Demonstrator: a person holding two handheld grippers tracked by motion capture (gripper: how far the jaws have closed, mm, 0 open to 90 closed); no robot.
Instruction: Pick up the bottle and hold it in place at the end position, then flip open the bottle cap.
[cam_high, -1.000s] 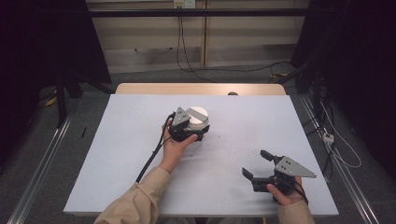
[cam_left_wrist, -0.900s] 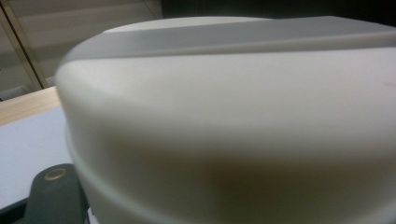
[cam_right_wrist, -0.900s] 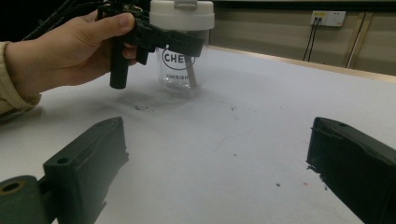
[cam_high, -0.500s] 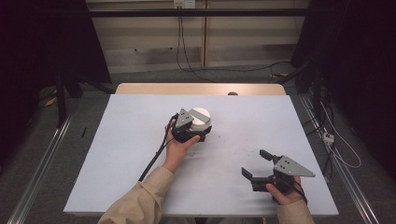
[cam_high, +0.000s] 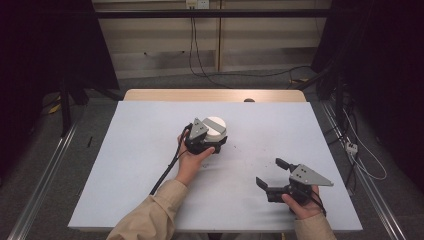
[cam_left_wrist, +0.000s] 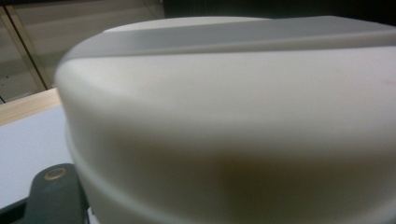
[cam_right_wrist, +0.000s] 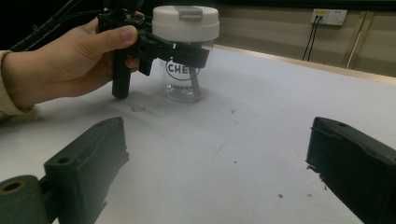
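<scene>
High view: white table (cam_high: 150, 150), wooden strip along its far edge. Near the table's middle, a clear jar (cam_high: 216, 131) with a white lid, standing upright. Left gripper (cam_high: 206, 141) pressed against the jar from the near side, held by the left hand (cam_high: 191, 162), black cable trailing back toward the sleeve. Right gripper (cam_high: 274, 175) well apart from the jar, near the front right part of the table, resting low in the right hand (cam_high: 302, 205), jaws spread wide with nothing between them.

Left gripper view: very close and blurred, white lid (cam_left_wrist: 233, 107) of the jar looming across nearly everything, a grey flip tab on top. One dark jaw tip low at the left, beside the jar's wall. Grip itself hard to judge here.

Right gripper view: own two black jaws far apart at the bottom corners, bare table between. Farther off, the jar (cam_right_wrist: 183, 79) upright on the table, dark lettering on its clear wall, white lid (cam_right_wrist: 186, 22) on top. Left gripper (cam_right_wrist: 170, 49) clamped around the jar just below the lid, jaws on either side of the clear wall, left hand (cam_right_wrist: 65, 65) wrapped round the handle.
</scene>
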